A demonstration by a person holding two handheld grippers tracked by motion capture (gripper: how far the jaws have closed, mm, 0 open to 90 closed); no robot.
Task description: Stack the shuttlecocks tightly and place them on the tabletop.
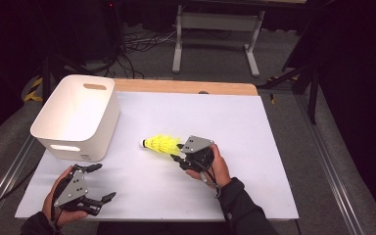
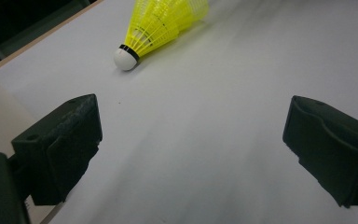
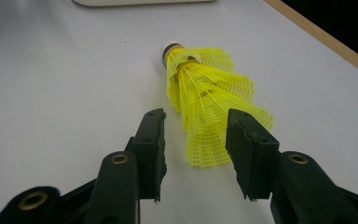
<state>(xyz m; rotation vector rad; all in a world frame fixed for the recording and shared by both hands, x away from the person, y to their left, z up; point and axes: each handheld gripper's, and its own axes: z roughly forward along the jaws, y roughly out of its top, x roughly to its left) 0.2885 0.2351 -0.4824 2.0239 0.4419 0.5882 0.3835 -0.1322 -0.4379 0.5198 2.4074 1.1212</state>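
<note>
Yellow shuttlecock (image 3: 205, 100) flat on the desk (image 1: 235, 127), skirt between the right gripper's (image 3: 193, 140) apart jaws, left gripper (image 1: 95, 183) wide apart at 8 o'clock.

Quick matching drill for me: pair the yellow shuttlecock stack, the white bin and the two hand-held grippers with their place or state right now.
1. yellow plastic shuttlecock stack
2. white plastic bin with handle slots
3. left hand-held gripper
4. right hand-held gripper

a. jaws wide, nothing between them
b. stands at the table's far left
c. lies on its side on the white table
d. jaws either side of the yellow skirts

1-c, 2-b, 3-a, 4-d
</note>
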